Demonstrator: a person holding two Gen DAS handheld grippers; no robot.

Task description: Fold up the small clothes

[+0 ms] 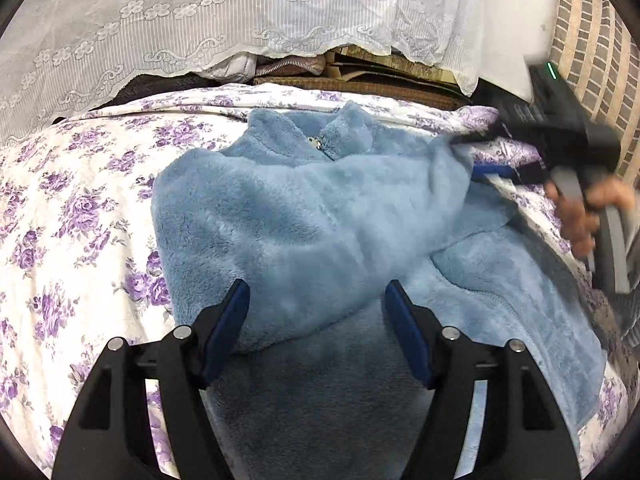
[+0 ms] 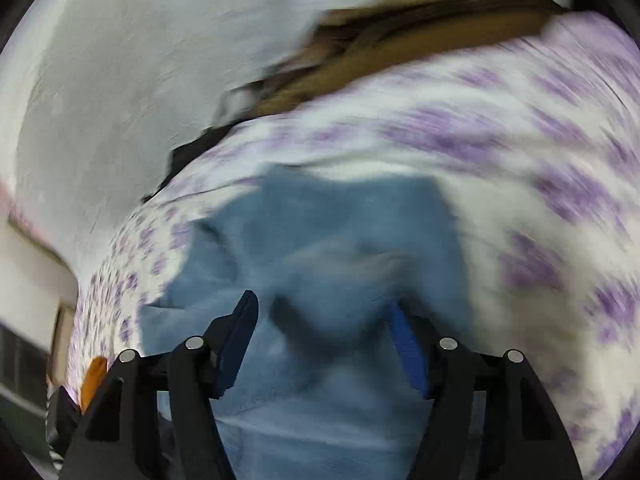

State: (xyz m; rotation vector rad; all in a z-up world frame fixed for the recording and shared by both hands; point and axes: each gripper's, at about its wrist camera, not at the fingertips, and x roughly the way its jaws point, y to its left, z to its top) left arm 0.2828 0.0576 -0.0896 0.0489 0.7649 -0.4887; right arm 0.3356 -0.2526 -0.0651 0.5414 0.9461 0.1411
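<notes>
A fluffy light-blue fleece jacket (image 1: 320, 216) lies on a bed with a purple-flowered sheet (image 1: 72, 208). Its collar and zipper face the far side, and one side is folded across the body. My left gripper (image 1: 316, 300) is open, its blue pads just above the jacket's near part, holding nothing. My right gripper (image 1: 476, 156) shows in the left wrist view at the jacket's right edge, blurred by motion. In the right wrist view my right gripper (image 2: 324, 312) has its jaws wide apart over the blue fleece (image 2: 320, 240); the view is heavily blurred.
A white lace curtain (image 1: 240, 12) hangs behind the bed, with cardboard and bundled items (image 1: 360, 72) under its hem. A brick wall (image 1: 592, 40) stands at the right. The person's hand (image 1: 584, 212) grips the right tool's handle.
</notes>
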